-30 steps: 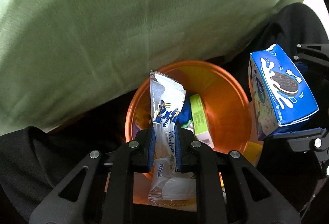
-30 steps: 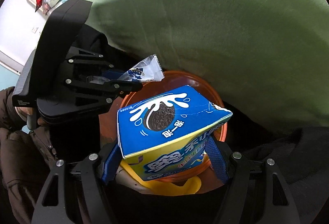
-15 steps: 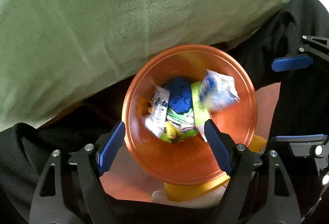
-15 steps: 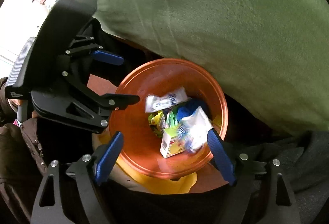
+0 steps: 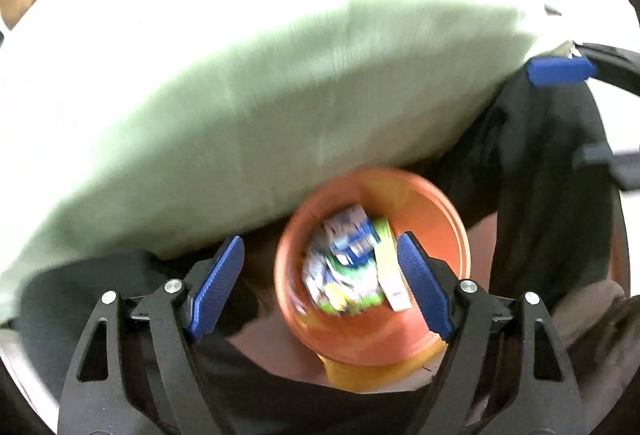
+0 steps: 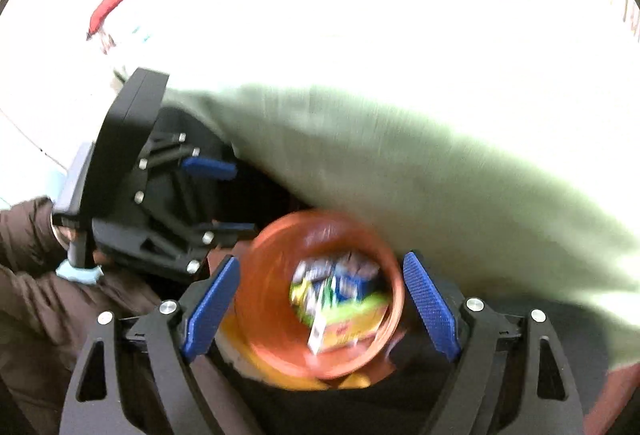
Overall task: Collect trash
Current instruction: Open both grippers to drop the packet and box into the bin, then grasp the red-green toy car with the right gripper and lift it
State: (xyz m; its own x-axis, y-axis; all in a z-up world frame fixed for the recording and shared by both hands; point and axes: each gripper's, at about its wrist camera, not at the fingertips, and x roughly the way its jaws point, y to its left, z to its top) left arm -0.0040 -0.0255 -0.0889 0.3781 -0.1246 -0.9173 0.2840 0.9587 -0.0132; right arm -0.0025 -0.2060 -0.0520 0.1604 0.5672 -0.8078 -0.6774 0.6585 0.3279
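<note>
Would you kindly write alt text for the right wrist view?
The open, empty right gripper frames an orange bin holding blurred snack wrappers and cartons. A green cushion lies behind the bin, and the open left gripper is at the left.

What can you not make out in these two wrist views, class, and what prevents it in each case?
- Left wrist view: print on wrappers in the orange bin, motion-blurred.
- Right wrist view: wording on the box, blurred.
- Both views: background above the green cushion, overexposed.
- Left wrist view: right gripper, cut by the edge.
</note>
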